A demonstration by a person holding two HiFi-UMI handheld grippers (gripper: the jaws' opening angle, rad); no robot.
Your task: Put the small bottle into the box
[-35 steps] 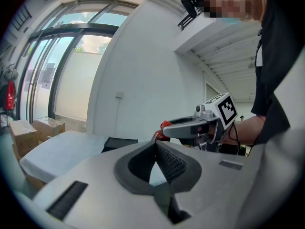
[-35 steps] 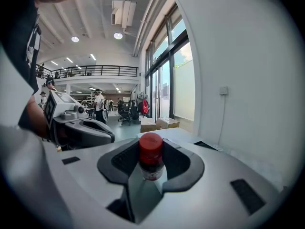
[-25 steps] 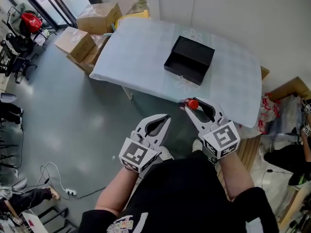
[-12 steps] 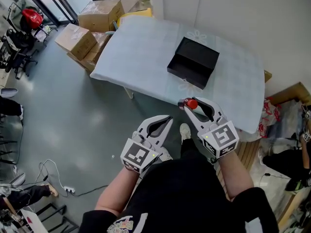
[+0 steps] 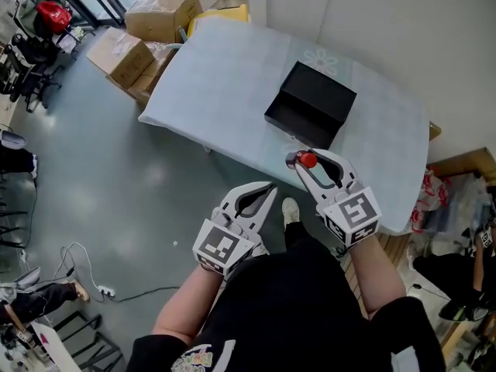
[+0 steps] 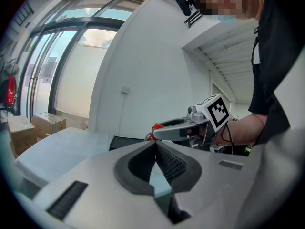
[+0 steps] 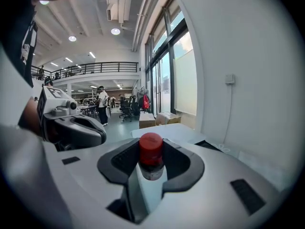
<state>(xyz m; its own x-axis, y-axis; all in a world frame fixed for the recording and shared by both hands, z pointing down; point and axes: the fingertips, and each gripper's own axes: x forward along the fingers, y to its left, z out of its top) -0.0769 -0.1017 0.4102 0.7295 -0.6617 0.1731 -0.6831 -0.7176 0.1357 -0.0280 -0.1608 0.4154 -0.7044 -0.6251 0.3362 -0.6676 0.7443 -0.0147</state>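
Just short of the box [image 5: 311, 103], my right gripper [image 5: 302, 160] has come over the counter [image 5: 225, 84] edge, jaws clamped on the bottle [image 5: 308, 160]. The left gripper [image 5: 267, 186] trails, jaws closed and empty. The drop is nearly due.

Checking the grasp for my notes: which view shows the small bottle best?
The right gripper view: the small bottle sits close and centred, red cap showing, clamped between the fingers. The head view shows mostly its cap; the left gripper view only a red sliver.

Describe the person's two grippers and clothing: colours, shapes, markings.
The left gripper and right gripper are light grey, each with dark ribbed pads and a white cube carrying black square markers. The person wears a black short-sleeved top.
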